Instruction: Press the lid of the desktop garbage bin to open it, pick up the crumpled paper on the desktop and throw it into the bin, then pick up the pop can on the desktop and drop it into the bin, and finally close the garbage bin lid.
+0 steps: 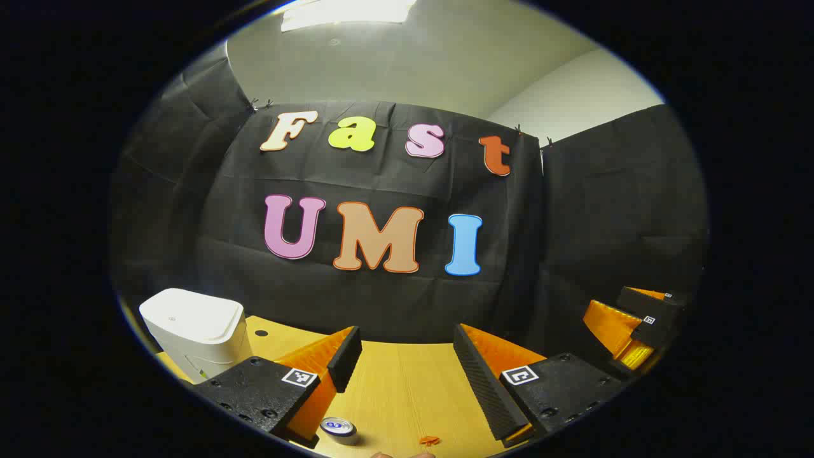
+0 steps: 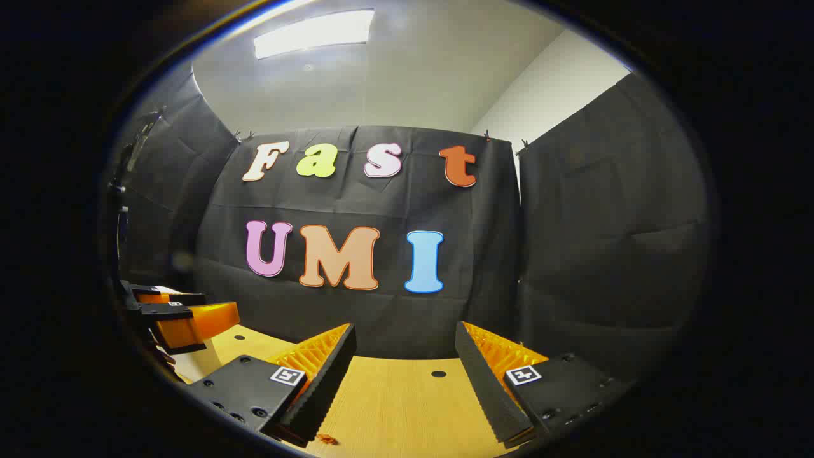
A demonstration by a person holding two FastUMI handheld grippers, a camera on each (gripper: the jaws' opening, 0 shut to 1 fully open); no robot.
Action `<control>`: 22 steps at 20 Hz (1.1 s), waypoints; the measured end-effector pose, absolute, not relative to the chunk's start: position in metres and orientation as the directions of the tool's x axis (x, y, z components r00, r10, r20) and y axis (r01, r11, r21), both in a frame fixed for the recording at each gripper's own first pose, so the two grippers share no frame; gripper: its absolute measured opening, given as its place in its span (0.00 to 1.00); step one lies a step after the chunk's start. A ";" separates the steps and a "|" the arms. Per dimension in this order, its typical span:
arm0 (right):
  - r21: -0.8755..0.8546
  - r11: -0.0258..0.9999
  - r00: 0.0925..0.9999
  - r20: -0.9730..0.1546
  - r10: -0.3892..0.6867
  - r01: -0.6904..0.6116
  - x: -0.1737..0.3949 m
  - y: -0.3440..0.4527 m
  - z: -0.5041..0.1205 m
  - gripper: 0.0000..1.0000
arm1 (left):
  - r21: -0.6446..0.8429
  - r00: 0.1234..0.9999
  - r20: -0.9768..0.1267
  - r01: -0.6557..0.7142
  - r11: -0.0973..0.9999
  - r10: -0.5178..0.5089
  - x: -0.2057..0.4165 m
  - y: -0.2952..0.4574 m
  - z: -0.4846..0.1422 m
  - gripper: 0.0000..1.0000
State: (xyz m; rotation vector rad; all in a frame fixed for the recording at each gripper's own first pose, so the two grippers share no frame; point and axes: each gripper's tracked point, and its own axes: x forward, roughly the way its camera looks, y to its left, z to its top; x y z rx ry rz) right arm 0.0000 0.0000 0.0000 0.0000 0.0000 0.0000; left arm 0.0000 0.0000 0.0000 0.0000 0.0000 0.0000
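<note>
Both grippers spread wide, holding nothing | left gripper (image 1: pixel 407 362) above the wooden table (image 1: pixel 407 394), right gripper (image 2: pixel 404 369) likewise | white garbage bin (image 1: pixel 197 334) far left, lid down | pop can (image 1: pixel 338 427) just beside the left gripper's left finger, top showing | small orange scrap (image 1: pixel 429 439) nearby

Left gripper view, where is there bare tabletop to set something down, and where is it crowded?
Bare wood runs between the left gripper's open fingers back to the black cloth wall. Crowded spots: the white bin with its lid closed at far left, the pop can near the front by the left finger, and a small orange scrap beside it. The right gripper hovers at far right.
</note>
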 end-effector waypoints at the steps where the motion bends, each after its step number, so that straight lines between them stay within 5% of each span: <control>1: 0.003 1.000 1.000 -0.001 0.003 -0.003 0.000 0.001 0.000 0.98 | 0.005 1.000 0.000 -0.002 1.000 0.002 0.000 0.000 0.000 0.89; 22: 0.041 0.999 1.000 -0.004 0.001 -0.001 0.007 -0.017 -0.001 0.98 | 0.084 0.999 0.035 0.002 0.996 -0.005 0.007 -0.016 0.011 0.89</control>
